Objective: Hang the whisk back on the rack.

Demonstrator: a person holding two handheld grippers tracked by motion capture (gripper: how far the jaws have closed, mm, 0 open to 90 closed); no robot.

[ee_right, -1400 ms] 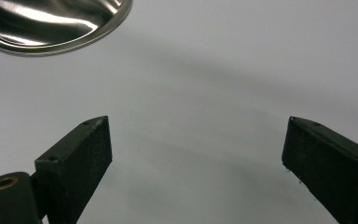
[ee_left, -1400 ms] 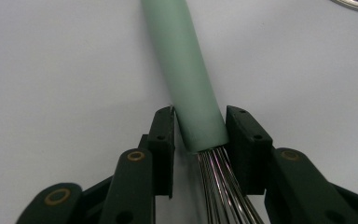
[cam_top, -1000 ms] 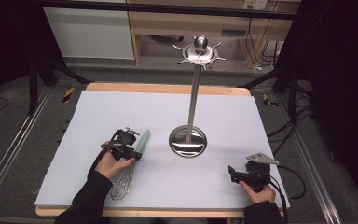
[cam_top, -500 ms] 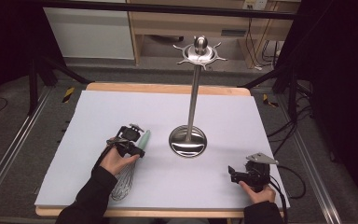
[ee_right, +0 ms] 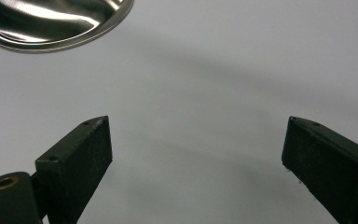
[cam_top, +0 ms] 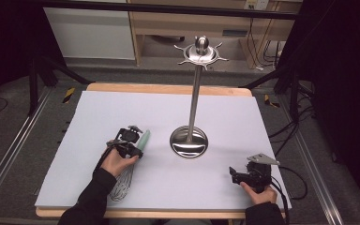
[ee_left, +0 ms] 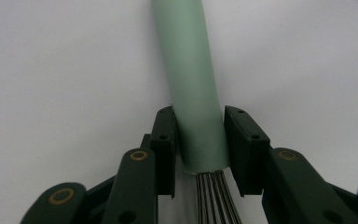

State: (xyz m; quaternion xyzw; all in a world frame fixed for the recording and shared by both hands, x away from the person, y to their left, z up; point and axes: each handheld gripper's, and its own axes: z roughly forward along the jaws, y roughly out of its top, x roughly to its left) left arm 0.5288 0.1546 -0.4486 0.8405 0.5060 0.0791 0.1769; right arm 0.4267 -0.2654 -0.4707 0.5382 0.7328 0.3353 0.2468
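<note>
Whisk (ee_left: 193,88) handle clamped in left gripper (ee_left: 200,140), just closed

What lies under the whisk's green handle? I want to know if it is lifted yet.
The whisk appears to lie on the white table cover, nothing else beneath. The left gripper, its jaws just closed, clamps the handle's wire end, hiding the contact there, so lift cannot be ruled out.

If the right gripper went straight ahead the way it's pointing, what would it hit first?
Probably the round base of the metal stand. The right gripper has open jaws and bare white tabletop ahead; the base lies slightly left of its line.
</note>
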